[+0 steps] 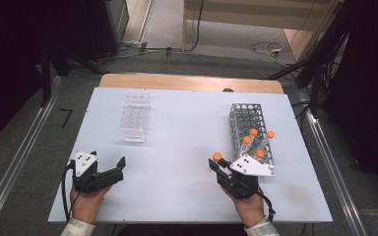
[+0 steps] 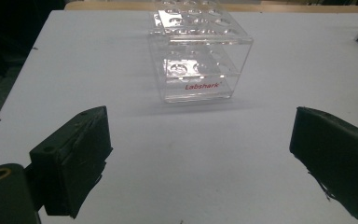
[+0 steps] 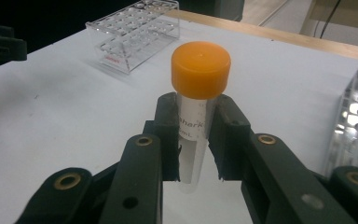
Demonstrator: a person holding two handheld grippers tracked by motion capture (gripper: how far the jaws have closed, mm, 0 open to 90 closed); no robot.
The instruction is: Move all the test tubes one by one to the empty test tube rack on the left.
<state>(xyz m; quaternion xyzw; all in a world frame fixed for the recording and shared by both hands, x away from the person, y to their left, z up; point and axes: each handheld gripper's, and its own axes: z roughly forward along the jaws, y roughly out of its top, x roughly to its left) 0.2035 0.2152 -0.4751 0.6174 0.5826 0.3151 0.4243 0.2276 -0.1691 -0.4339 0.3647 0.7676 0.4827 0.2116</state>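
My right gripper (image 1: 220,166) is shut on a clear tube with an orange cap (image 1: 217,156), held upright just left of the metal wire rack (image 1: 241,118). In the right gripper view the tube (image 3: 196,116) stands clamped between both black pads, its cap above them. Several more orange-capped tubes (image 1: 254,132) stand in the near end of the wire rack. A clear acrylic rack (image 1: 136,117) sits at the table's left middle, its wells unfilled; it lies ahead of my left gripper (image 2: 200,154). That left gripper (image 1: 119,167) stands open near the front left edge, nothing between its jaws.
The white table top (image 1: 187,147) has a wooden strip (image 1: 192,82) along its far edge. Metal rails (image 1: 19,157) run along both sides on the floor, and cables (image 1: 266,49) lie on the floor beyond the table.
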